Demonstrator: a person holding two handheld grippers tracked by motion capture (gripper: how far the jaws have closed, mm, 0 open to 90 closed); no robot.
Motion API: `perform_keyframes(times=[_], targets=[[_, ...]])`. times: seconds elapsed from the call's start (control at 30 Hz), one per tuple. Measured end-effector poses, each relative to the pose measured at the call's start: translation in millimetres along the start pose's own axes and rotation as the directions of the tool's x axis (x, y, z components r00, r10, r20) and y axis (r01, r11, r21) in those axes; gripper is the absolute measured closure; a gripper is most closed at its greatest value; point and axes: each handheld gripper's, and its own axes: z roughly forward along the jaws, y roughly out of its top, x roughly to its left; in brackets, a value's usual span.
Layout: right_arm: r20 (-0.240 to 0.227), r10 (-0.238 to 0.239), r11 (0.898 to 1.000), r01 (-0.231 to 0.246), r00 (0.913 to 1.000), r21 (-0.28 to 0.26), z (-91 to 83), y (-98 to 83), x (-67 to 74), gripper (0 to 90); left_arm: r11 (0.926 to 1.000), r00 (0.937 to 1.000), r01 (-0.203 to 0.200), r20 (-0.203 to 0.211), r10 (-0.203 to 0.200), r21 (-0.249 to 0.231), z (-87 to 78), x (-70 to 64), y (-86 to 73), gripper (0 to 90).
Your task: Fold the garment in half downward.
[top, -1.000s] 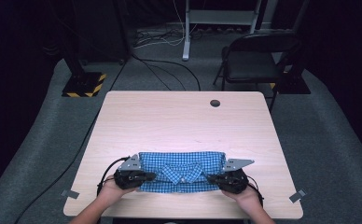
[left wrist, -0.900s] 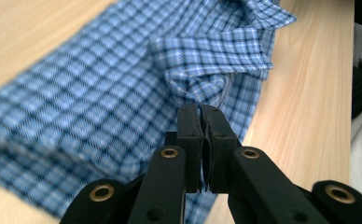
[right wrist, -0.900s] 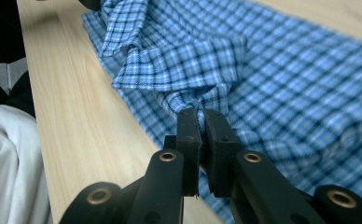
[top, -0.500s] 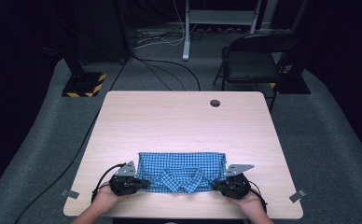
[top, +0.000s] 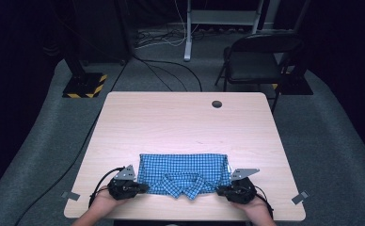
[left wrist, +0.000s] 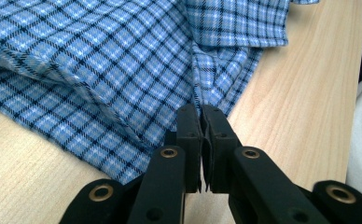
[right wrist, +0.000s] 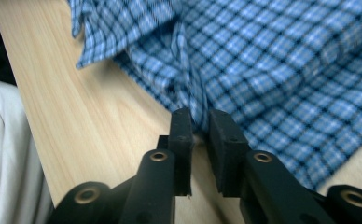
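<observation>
Partly hidden: shirt (top: pixel 183 173) near edge behind left hand-held gripper (top: pixel 140 188) jaws.

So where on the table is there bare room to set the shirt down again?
Free: the whole far half of the table, from the shirt up to the dark round hole, plus strips along both side edges. Crowded: the near edge, with the left gripper and right gripper.

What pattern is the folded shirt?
Blue, white and dark checks on the shirt; clearest in the left gripper view.
</observation>
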Motion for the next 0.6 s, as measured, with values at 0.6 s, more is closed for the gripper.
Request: perform_keyframes(times=[0.6], targets=[[0.003,-0.079,0.997,0.079,0.9968,-0.011,15.7,34.2,4.9,78.9,0.9995,0.9989,-0.028,0.039,0.027,0.013,18.4,1.7,23.6,71.3]])
